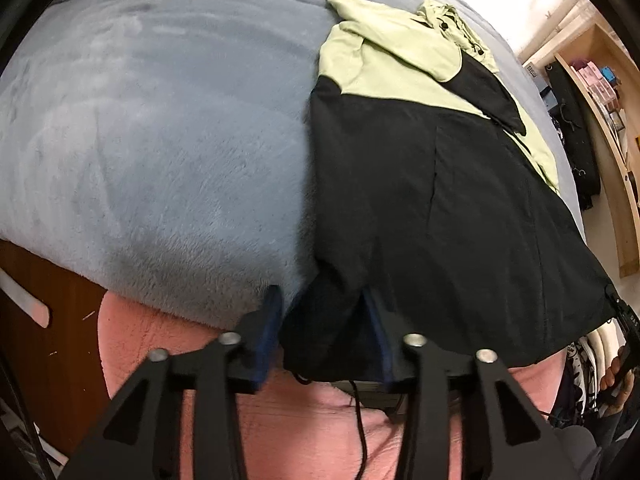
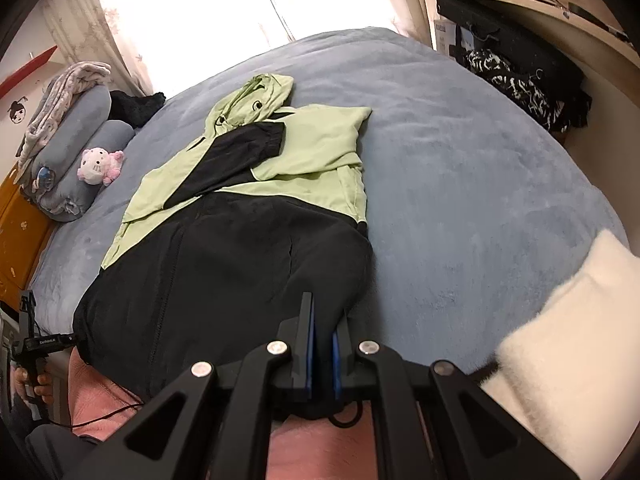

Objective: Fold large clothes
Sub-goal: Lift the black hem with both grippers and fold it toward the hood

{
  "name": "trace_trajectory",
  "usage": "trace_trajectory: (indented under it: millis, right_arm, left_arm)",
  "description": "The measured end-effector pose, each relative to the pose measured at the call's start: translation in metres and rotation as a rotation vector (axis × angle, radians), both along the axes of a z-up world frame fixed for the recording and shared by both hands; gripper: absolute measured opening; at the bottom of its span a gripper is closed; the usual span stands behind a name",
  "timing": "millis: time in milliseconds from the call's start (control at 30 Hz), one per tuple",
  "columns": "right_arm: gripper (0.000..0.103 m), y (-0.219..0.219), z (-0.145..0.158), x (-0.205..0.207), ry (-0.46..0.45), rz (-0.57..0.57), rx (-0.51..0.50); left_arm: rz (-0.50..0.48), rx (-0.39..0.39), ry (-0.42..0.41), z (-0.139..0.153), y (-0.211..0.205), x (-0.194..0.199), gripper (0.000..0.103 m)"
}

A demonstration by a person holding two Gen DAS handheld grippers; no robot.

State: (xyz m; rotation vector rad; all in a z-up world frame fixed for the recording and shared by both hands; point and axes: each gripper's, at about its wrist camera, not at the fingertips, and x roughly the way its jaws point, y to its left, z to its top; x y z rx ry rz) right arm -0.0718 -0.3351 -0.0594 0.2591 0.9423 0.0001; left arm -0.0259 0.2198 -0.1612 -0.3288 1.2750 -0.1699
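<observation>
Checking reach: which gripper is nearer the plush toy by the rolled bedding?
Left. The left gripper sits at the jacket's hem corner on the plush toy's side; the right gripper holds the opposite corner, farther away.

Both wrist views sit low at the bed's near edge, tilted steeply down and looking along the bed toward the window. The left view is close over the jacket's [image 1: 432, 200] left hem corner, the right view over its right corner. They share the jacket and blue blanket [image 2: 460, 160].
</observation>
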Motion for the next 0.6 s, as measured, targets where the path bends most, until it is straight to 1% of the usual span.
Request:
trace_trajectory:
  millis: [67,167,233,267,300,333,367,400,433,467,500,533,600]
  right_arm:
    - [0.006,0.0,-0.001,0.003,0.008,0.003,0.002]
    - [0.006,0.001,-0.001,0.007,0.01,0.012,0.002]
    - [0.006,0.002,-0.003,0.01,0.013,0.014,0.006]
    - [0.006,0.002,-0.003,0.012,0.015,0.015,0.011]
    - [0.006,0.002,-0.004,0.013,0.017,0.016,0.016]
    - [0.006,0.002,-0.004,0.014,0.016,0.017,0.022]
    - [0.006,0.001,-0.003,0.015,0.014,0.016,0.029]
    - [0.006,0.0,-0.002,0.018,0.011,0.016,0.042]
    - [0.006,-0.001,-0.001,0.021,0.007,0.015,0.052]
    - [0.006,-0.002,0.0,0.025,0.0,0.014,0.067]
    - [0.006,-0.003,0.002,0.03,-0.008,0.013,0.083]
    - [0.006,-0.004,0.005,0.035,-0.017,0.011,0.095]
    - [0.006,-0.006,0.011,0.053,-0.045,0.003,0.129]
  left_arm:
    - [-0.022,0.032,-0.014,-0.002,-0.004,-0.001,0.045]
    - [-0.072,0.072,-0.035,-0.005,-0.015,0.0,0.053]
    - [-0.113,0.094,-0.04,-0.006,-0.024,0.0,0.051]
    - [-0.145,0.087,-0.03,-0.005,-0.029,0.001,0.027]
    - [-0.182,0.09,-0.034,-0.001,-0.037,0.001,0.011]
    - [-0.2,0.085,-0.042,0.004,-0.038,0.0,0.011]
    - [-0.214,0.061,-0.056,0.011,-0.041,0.001,0.009]
    - [-0.224,0.015,-0.072,0.019,-0.043,0.001,0.008]
    - [-0.226,-0.048,-0.091,0.03,-0.044,0.004,0.008]
    - [-0.214,-0.124,-0.115,0.043,-0.044,0.008,0.008]
    - [-0.203,-0.173,-0.131,0.051,-0.044,0.012,0.008]
    - [-0.181,-0.237,-0.157,0.062,-0.044,0.019,0.008]
    - [-0.13,-0.339,-0.211,0.081,-0.046,0.036,0.008]
